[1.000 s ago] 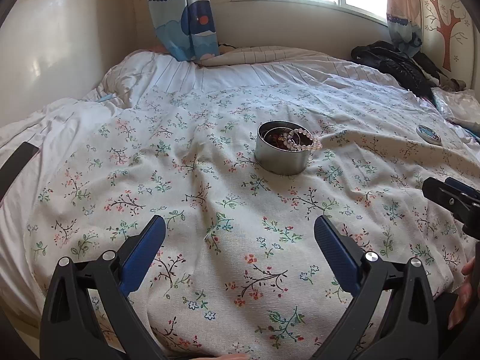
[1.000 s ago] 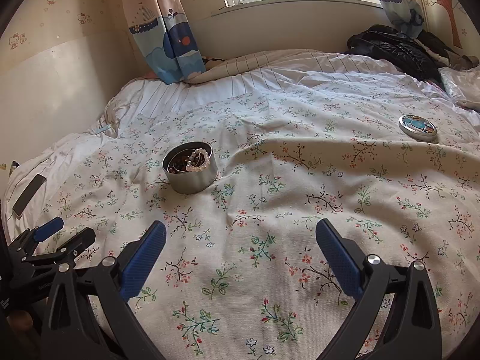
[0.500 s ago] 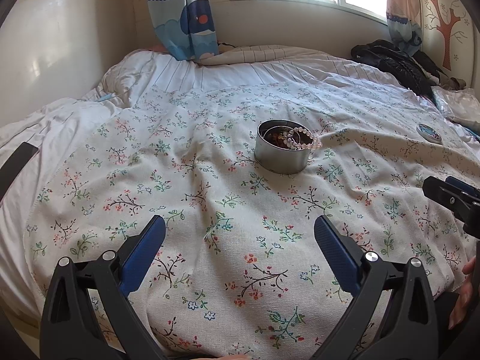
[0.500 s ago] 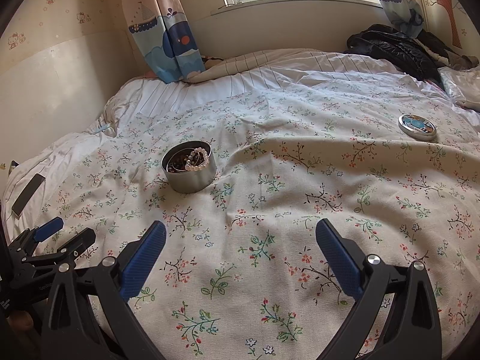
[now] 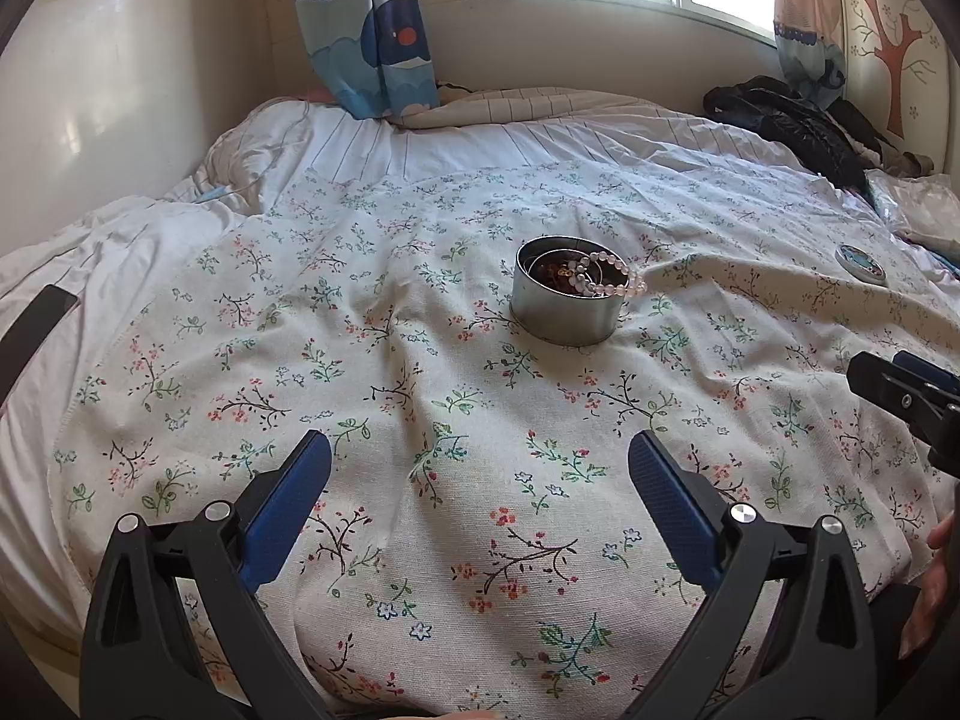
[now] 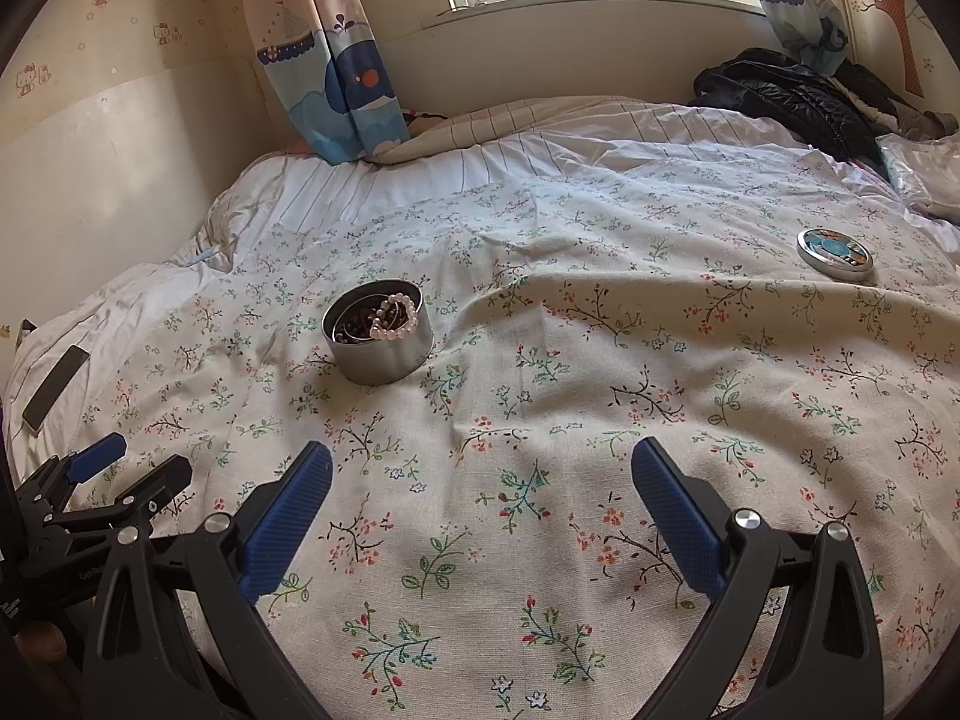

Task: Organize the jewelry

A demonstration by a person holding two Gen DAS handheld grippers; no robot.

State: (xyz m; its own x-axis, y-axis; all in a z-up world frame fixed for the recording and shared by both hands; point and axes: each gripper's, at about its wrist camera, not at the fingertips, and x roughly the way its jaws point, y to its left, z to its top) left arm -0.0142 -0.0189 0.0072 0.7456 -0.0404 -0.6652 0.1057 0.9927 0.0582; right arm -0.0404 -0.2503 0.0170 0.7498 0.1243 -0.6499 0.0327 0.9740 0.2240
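A round silver tin point(image 5: 564, 312) point(image 6: 379, 339) stands on the floral bedspread, holding dark beads. A pale pink bead bracelet point(image 5: 612, 277) point(image 6: 396, 318) hangs over its rim. The tin's lid point(image 5: 861, 263) point(image 6: 834, 255), with a blue picture on top, lies apart to the right. My left gripper point(image 5: 479, 459) is open, low over the cover, well short of the tin. My right gripper point(image 6: 481, 471) is open too, nothing between its fingers; the tin is ahead to its left. Each gripper shows at the edge of the other's view: the right gripper point(image 5: 906, 387), the left gripper point(image 6: 129, 468).
A black phone point(image 6: 54, 387) lies at the bed's left edge. Dark clothing point(image 6: 786, 93) is piled at the far right, beside crinkled plastic point(image 6: 924, 174). A whale-print curtain point(image 5: 366, 30) hangs at the back wall under the window. A person's hand point(image 5: 936, 588) shows at right.
Almost nothing has changed. Both grippers stay open and nearly still; the views drift only slightly. The tin, bracelet and lid have not moved.
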